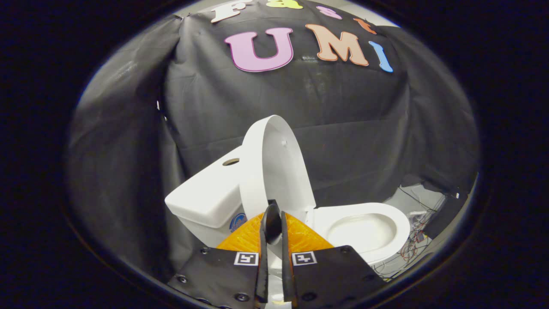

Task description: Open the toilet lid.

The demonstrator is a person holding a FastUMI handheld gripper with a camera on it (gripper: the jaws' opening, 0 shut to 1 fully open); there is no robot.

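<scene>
The gripper [273, 223] has its two fingers drawn narrow, almost together, with only a slim gap between them. They sit against the lower edge of the toilet lid [274, 171]. Whether both fingers actually pinch the rim I cannot tell, since the tips overlap it from this angle. A close pinch there would make sense, since the thin edge gives something to lift and steer.

Just beyond the fingers, the lid stands raised, nearly upright and tilted back toward the tank [206, 199], which is just behind it. By my reading the task is nearly done; the lid needs only to settle against the tank so it stays up.

To the right, the bowl [364, 227] lies uncovered, its seat [399, 223] down. Farther off, loose cables [416, 236] lie on the floor beside the toilet.
</scene>
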